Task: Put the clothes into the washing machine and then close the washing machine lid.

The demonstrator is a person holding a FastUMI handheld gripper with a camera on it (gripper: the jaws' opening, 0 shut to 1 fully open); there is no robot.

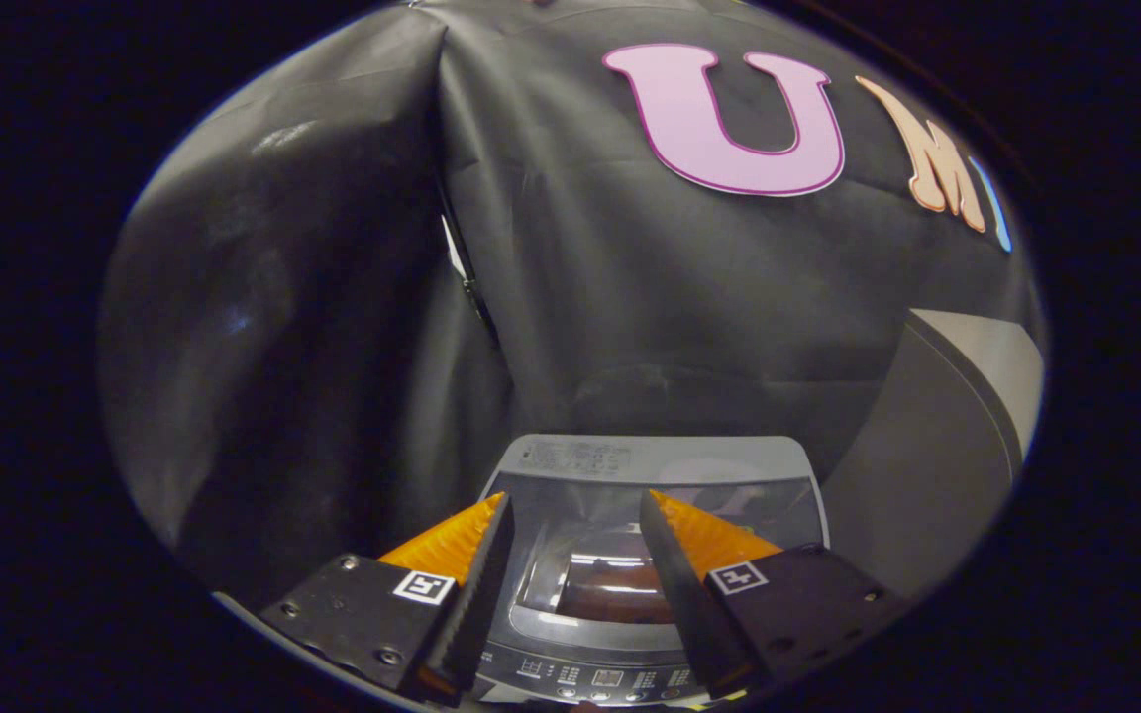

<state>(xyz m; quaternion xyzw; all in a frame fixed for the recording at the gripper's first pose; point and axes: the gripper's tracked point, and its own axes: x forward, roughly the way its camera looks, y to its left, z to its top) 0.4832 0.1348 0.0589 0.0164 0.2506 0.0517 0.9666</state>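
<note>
Claw (573, 507) open & empty over washer (655, 555), lid (665, 540) down.

We see both fingers spread apart w/ nothing between them, hovering above the washer's front half. Control panel (595, 679) runs along the washer's front edge, just below the finger bases. Lid w/ glass window lies flat on the top; something dark reddish shows thru the glass between the fingers, can't tell if it's clothes. Grey back strip of the washer top sits beyond the fingertips, up against the black cloth wall (630, 297). Grey panel (937, 436) stands just beside the washer's right side.
</note>
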